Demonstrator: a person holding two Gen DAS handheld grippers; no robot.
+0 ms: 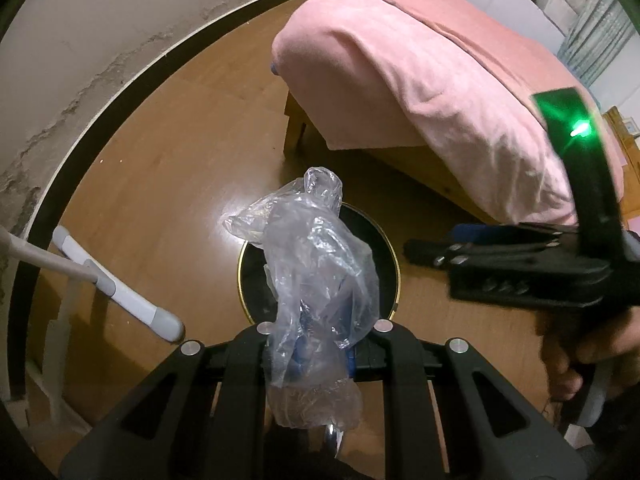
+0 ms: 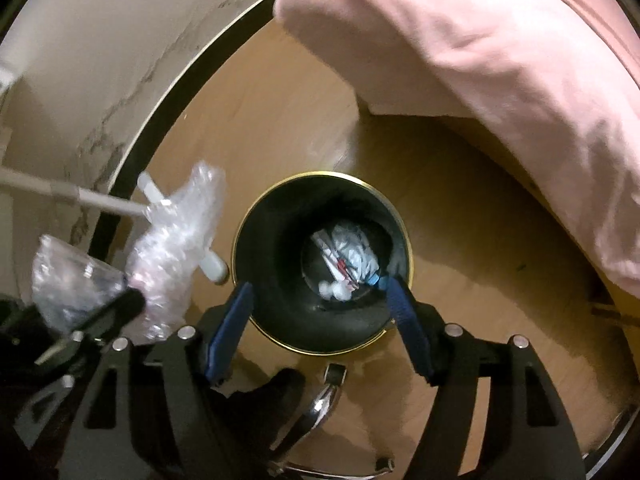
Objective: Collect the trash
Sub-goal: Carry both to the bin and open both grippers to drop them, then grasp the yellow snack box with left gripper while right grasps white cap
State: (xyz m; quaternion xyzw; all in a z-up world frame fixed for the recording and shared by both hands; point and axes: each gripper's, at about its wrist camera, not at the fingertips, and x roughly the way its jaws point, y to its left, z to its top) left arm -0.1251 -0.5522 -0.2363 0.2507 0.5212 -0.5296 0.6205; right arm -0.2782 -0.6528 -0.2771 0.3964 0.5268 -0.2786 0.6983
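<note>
My left gripper (image 1: 316, 344) is shut on a crumpled clear plastic bag (image 1: 316, 264), held above the floor just in front of a round black trash bin with a gold rim (image 1: 390, 256). The bag also shows in the right wrist view (image 2: 168, 256), left of the bin (image 2: 320, 344). My right gripper (image 2: 320, 292) is open and empty, directly over the bin's mouth, its blue pads (image 2: 230, 328) spread either side. Crumpled paper and wrappers (image 2: 348, 260) lie at the bin's bottom. The right gripper shows in the left wrist view (image 1: 424, 250) to the bin's right.
A bed with a pink blanket (image 1: 432, 80) and wooden frame stands right of the bin. A white mop or floor tool (image 1: 120, 292) lies on the wooden floor at left, near the black baseboard and wall. A chrome chair base (image 2: 320, 404) sits below.
</note>
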